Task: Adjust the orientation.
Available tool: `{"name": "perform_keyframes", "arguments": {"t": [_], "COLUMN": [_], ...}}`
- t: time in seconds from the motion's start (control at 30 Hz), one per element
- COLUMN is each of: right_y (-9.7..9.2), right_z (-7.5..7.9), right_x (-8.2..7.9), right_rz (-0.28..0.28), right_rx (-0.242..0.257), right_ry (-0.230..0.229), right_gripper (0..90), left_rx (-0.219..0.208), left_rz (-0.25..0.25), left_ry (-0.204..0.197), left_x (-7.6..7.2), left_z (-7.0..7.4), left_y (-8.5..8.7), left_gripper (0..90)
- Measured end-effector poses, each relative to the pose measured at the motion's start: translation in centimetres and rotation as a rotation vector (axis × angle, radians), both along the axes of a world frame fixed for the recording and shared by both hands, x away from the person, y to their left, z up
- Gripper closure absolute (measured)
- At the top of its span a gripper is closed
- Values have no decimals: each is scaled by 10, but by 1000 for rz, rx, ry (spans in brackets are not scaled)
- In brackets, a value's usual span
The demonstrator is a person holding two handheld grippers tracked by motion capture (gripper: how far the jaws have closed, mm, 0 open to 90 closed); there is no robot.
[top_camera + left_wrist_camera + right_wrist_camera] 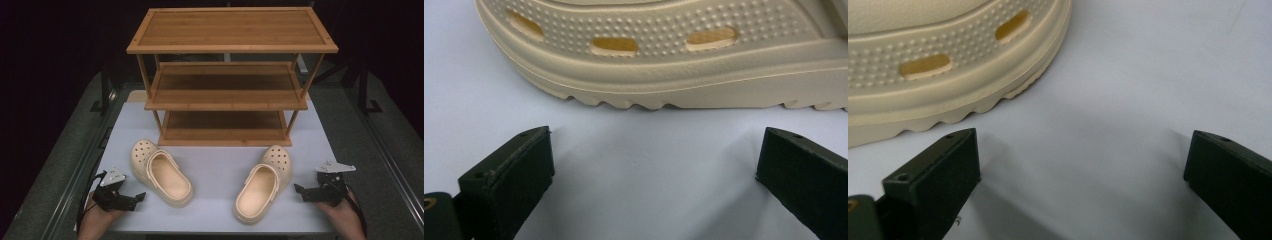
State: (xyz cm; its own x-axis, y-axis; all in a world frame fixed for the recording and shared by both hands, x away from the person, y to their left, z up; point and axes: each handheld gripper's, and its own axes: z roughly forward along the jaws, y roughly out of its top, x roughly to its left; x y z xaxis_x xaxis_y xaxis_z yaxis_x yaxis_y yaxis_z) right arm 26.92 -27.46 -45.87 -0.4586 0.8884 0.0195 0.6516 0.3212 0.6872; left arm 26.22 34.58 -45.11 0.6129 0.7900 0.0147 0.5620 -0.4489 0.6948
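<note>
Two cream clogs lie on the white table (215,170) in front of a wooden three-tier shoe rack (230,75). The left clog (161,171) points its toe to the far left; the right clog (264,182) points its toe to the far right. My left gripper (140,196) rests low at the table's front left, open, a short way from the left clog's side (664,65). Its jaws stand wide apart with bare table between them (656,160). My right gripper (299,190) sits open at the front right, beside the right clog's side (943,70), jaws wide apart (1083,160).
The rack's three shelves are bare; its lowest shelf (224,129) stands just behind the clogs. Dark floor and metal rails (85,150) flank the table. A hand (97,222) holds each gripper at the front edge.
</note>
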Motion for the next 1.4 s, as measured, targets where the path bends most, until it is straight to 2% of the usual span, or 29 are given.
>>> {"name": "perform_keyframes", "arguments": {"t": [0.37,0.43,0.47,0.5,0.6,0.7,0.73,0.8,0.83,0.97,1.0,1.03,1.13,1.27,1.4], "right_y": [0,0,0,0,0,0,0,0,0,0,0,0,0,0,0], "right_z": [0,0,0,0,0,0,0,0,0,0,0,0,0,0,0], "right_x": [0,0,0,0,0,0,0,0,0,0,0,0,0,0,0], "right_rz": [0,-1,-1,-1,-1,-1,-1,-1,-1,-1,-1,0,0,0,-1], "right_rx": [0,1,1,1,0,0,0,0,1,1,1,0,0,0,-1], "right_ry": [0,2,2,2,1,0,0,0,1,2,2,0,0,0,1], "right_gripper": [10,10,10,10,10,10,10,10,10,10,10,10,10,10,10], "left_rx": [-2,2,-4,-16,-22,-43,-50,-56,-62,-74,-82,-92,-116,-117,-111], "left_rz": [12,11,8,8,27,25,30,33,36,35,45,52,71,94,122], "left_ry": [5,1,3,5,5,-11,-12,-17,-13,5,13,23,40,49,25], "left_x": [-2,-6,-7,-9,-14,-18,-19,-20,-20,-18,-17,-14,-8,-2,8], "left_z": [1,3,5,6,11,17,19,22,23,28,30,33,38,44,55], "left_y": [0,3,5,7,12,18,20,23,24,29,30,33,38,40,44], "left_gripper": [16,88,88,138,171,276,351,377,462,636,636,740,894,900,900]}}
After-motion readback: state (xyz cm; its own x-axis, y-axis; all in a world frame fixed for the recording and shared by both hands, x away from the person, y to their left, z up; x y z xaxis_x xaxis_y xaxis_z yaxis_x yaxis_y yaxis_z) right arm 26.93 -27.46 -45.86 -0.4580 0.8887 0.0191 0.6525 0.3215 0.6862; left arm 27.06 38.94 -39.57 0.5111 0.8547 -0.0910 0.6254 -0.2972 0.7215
